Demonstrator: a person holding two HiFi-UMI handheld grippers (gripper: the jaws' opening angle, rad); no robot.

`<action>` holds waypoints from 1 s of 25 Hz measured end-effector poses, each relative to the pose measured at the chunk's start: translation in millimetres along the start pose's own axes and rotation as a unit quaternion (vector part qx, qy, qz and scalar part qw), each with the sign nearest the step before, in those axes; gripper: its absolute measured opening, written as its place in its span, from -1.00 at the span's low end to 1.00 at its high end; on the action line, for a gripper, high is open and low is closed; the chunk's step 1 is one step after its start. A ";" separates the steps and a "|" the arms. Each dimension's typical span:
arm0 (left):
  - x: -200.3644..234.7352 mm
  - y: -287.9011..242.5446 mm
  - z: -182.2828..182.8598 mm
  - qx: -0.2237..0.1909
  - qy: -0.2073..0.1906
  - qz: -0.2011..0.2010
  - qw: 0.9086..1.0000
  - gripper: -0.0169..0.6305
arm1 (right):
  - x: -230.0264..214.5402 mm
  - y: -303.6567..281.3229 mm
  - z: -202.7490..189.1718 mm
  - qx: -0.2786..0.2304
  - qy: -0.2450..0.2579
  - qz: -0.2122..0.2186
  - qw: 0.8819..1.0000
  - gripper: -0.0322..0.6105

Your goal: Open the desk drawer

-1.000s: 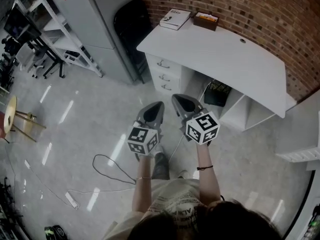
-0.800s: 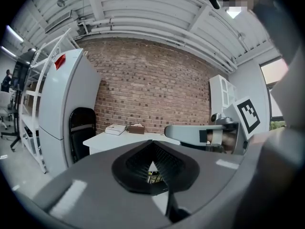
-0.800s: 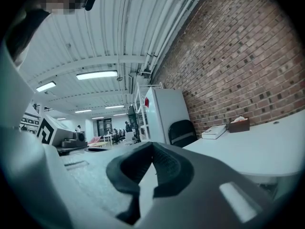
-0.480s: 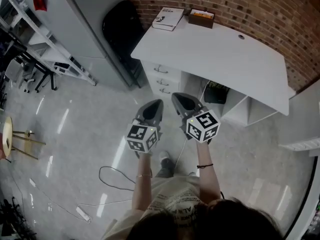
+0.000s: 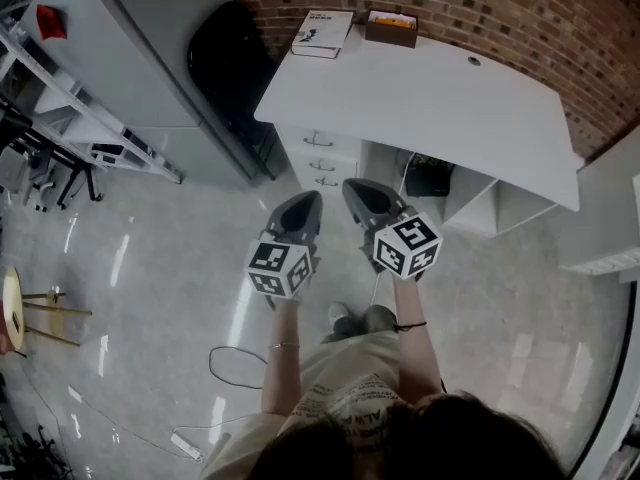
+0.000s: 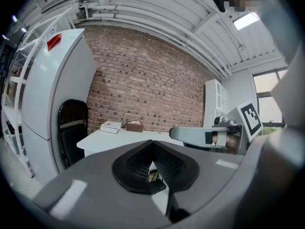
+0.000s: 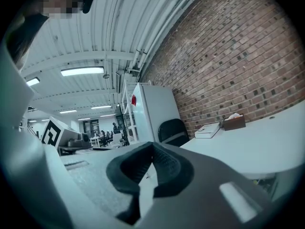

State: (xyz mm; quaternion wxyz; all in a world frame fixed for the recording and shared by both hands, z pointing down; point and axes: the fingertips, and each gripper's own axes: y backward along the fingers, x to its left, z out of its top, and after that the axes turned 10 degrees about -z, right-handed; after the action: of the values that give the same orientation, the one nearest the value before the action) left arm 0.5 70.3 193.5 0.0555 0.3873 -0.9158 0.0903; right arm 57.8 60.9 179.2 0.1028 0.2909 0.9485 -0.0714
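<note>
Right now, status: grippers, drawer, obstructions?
Left gripper and right gripper shut, empty, short of desk. Drawers all closed. Nothing visible in the way.

- Ahead of me a red brick wall (image 5: pixel 520 18) runs across, with the white desk (image 5: pixel 420 98) set against it.
- To my left a black chair (image 5: pixel 225 53) stands between that desk and a tall pale-grey cabinet (image 5: pixel 140 48), and a white shelving rack (image 5: pixel 120 150) stands beyond the cabinet.
- The floor (image 5: pixel 150 268) is pale and glossy, streaked with reflected light, and a thin cable (image 5: pixel 235 366) loops across it.
- Overhead, a white ribbed ceiling (image 6: pixel 157 13) carries lit strip lights (image 7: pixel 82 71).
- A window (image 6: pixel 271 87) on my right shows daylight.
</note>
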 end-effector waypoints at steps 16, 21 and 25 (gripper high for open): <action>45.3 11.4 4.4 -0.001 0.004 0.013 1.000 -0.95 | 4.0 -47.0 -2.0 0.009 0.005 -0.005 1.000 -0.89; 78.8 -3.8 9.7 -0.001 0.006 0.019 1.000 -0.95 | -9.5 -84.7 -1.6 0.013 -0.001 -0.003 1.000 -0.89; 106.6 -22.4 10.0 0.001 0.011 0.017 1.000 -0.95 | -21.7 -118.6 -1.9 0.023 0.004 -0.001 1.000 -0.89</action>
State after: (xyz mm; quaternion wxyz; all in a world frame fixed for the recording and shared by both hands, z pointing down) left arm -57.7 -21.7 204.7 0.0637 0.3710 -0.9214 0.0967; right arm 7.9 -47.7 195.2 0.0924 0.2925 0.9473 -0.0922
